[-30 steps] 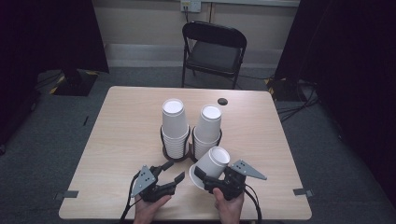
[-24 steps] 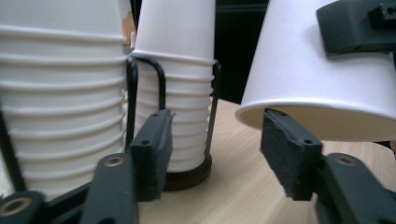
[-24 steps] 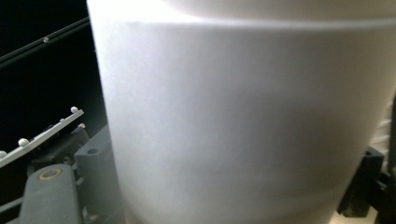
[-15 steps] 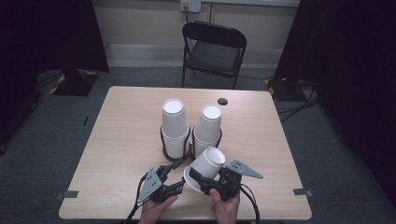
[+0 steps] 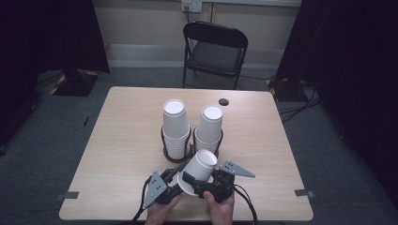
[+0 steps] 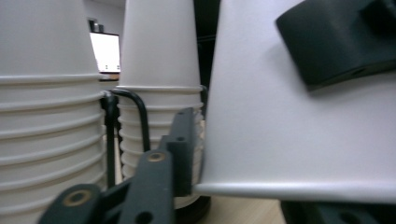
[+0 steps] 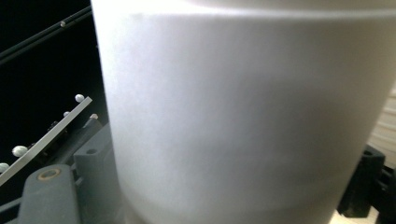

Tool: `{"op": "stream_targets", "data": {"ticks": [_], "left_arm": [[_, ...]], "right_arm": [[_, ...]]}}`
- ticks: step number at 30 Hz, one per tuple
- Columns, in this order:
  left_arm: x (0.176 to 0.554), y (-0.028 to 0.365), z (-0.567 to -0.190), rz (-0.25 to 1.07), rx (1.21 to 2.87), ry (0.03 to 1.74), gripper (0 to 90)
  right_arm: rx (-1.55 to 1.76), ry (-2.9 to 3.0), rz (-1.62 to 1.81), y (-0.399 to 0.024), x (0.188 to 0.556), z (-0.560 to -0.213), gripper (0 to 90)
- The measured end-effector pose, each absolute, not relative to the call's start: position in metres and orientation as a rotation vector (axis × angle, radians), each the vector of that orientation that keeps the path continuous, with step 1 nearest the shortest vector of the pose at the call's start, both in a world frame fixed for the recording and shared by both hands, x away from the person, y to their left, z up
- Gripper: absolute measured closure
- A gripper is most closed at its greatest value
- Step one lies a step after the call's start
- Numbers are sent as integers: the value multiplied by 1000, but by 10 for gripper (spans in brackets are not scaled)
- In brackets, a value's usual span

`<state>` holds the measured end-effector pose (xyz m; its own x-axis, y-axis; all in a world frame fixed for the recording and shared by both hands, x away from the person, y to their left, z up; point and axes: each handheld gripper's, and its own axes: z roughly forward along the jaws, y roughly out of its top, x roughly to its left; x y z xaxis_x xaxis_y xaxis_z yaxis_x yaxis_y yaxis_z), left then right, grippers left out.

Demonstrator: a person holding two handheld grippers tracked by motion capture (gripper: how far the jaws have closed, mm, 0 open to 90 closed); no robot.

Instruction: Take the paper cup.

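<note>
Paper cup [image 5: 199,171], tilted, is pinched in your right gripper [image 5: 206,183] while your left gripper's [image 5: 172,174] jaws, just closing, meet its rim; next, pull it apart gently.

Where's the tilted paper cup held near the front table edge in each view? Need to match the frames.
High view: the tilted cup lies low centre, between both grippers, base pointing toward the stacks.
Left gripper view: its white wall takes up the right half, rim along the bottom.
Right gripper view: its wall spans most of the frame, very close.
Shared landmark: the two cup stacks in the black wire holder, just beyond the cup.
</note>
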<state>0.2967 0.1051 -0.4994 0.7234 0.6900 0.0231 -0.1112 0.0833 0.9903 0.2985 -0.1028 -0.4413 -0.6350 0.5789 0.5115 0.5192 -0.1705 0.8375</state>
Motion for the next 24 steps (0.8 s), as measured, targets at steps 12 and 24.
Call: {"op": "stream_targets", "data": {"ticks": [12,24], "left_arm": [[293,106,-498,599,1424,534,829],[294,110,-495,528,1464,542,837]], "right_arm": [[1315,1961,1941,-106,300,-439,102],[1311,1948,1946,-111,303,-438,89]]}}
